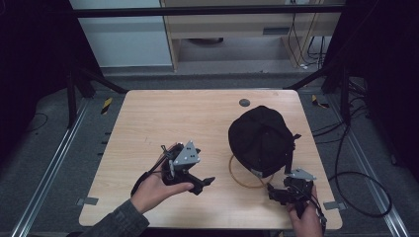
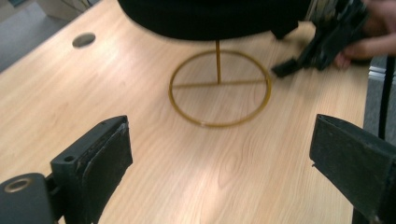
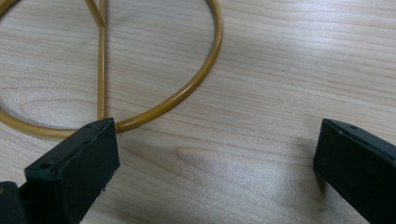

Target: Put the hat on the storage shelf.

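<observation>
A black cap (image 1: 261, 138) rests on a gold wire stand whose ring base (image 1: 242, 178) lies on the wooden table (image 1: 163, 118). In the left gripper view the ring base (image 2: 219, 88) and its upright post (image 2: 217, 60) lie ahead, with the cap (image 2: 210, 18) above. My left gripper (image 1: 205, 183) is open, left of the stand, nothing between its jaws. My right gripper (image 1: 272, 191) is open just right of the ring, low over the table. In the right gripper view the ring (image 3: 187, 93) curves past the left jaw.
A round grommet hole (image 1: 244, 102) sits near the table's far edge. Cables (image 1: 365, 192) trail on the floor at the right. Black frame legs (image 1: 74, 98) stand beside the table. The left half of the tabletop is bare wood.
</observation>
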Demonstrator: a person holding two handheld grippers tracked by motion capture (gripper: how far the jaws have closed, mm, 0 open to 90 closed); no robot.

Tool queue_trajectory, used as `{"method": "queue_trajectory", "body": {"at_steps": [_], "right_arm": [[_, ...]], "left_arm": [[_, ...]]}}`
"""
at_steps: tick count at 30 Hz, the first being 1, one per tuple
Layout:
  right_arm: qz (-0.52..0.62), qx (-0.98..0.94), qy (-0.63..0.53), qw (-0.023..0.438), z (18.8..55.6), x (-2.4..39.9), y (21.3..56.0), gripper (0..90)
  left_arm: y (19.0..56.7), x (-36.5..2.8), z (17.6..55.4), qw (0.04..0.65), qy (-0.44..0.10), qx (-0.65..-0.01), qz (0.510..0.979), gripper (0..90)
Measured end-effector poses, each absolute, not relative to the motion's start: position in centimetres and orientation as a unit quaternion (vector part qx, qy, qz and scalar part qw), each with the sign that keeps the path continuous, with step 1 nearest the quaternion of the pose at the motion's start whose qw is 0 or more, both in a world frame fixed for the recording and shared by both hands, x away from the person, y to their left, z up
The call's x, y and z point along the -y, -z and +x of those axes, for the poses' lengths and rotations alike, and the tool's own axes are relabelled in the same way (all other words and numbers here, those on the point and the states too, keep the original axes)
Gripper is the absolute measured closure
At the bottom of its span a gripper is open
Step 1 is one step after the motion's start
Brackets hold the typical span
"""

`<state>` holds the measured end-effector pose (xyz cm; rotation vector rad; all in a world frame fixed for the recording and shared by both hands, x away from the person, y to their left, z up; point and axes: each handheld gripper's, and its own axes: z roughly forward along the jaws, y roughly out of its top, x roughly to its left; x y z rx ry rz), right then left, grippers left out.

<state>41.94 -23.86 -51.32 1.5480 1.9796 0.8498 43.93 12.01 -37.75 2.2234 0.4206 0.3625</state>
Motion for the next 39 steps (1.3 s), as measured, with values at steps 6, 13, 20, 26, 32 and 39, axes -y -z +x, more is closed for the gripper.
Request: {"method": "queue_trajectory", "body": {"at_steps": [6,13,20,26,32,39], "right_arm": [[0.566,-0.724,-0.311,0.242,41.9,23.9,51.3,0.3],[0.566,-0.724,-0.311,0.242,41.9,23.9,51.3,0.3],[0.566,-0.724,-0.311,0.242,41.9,23.9,51.3,0.3],[0.566,-0.724,-0.311,0.242,41.9,23.9,51.3,0.3],[0.566,-0.724,-0.311,0.242,41.9,23.9,51.3,0.3],[0.566,-0.724,-0.311,0.242,41.9,23.9,51.3,0.3]], "left_arm": [[39.5,-13.1,43.4,0.406,-0.143,-0.179,0.885,5.3],[41.8,-15.4,43.5,0.399,-0.143,-0.208,0.882,5.5],[43.5,-17.3,43.5,0.383,-0.148,-0.228,0.883,5.6],[44.5,-18.8,43.8,0.373,-0.149,-0.246,0.882,5.6],[45.5,-20.4,44.5,0.358,-0.156,-0.266,0.881,5.6],[46.9,-22.4,45.3,0.341,-0.16,-0.29,0.88,5.6]]}}
